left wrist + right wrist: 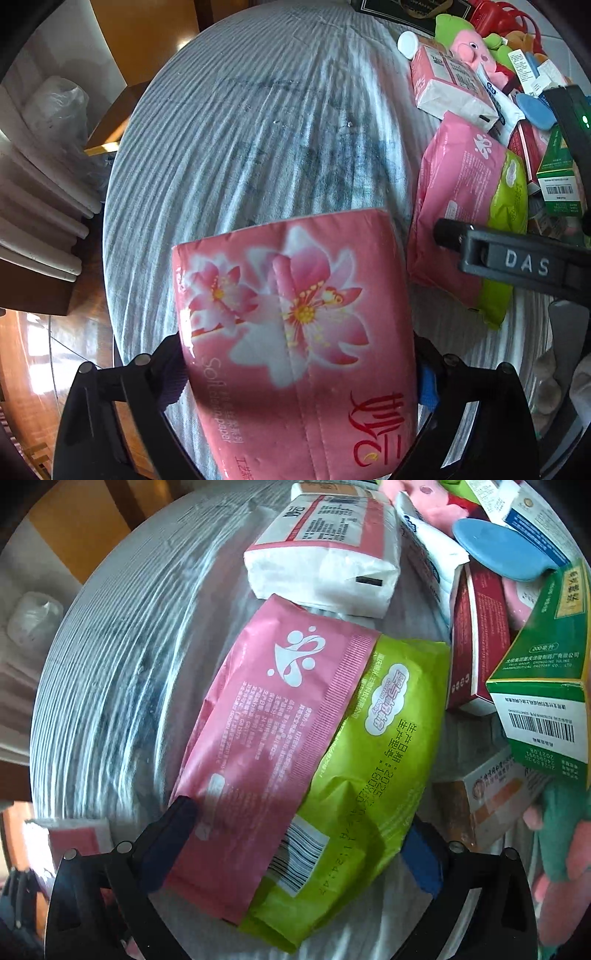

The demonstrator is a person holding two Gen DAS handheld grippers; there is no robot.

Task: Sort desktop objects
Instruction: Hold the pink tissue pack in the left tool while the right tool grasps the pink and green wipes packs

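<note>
Left gripper [295, 373] clamped on pink tissue pack [291, 332] above striped tablecloth [240, 129], right gripper [291, 834] spread wide astride pink-and-green wipes pack [306, 746], pad contact unclear

Left claw [299, 373] points steeply down, jaws wide, pink pack between. Right claw [291, 849] likewise, jaws wide.

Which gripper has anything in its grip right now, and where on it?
The left gripper straddles the pink flowered tissue pack across its sides; the right gripper straddles the pink-and-green wipes pack. Whether either is actually clamped cannot be told.
</note>
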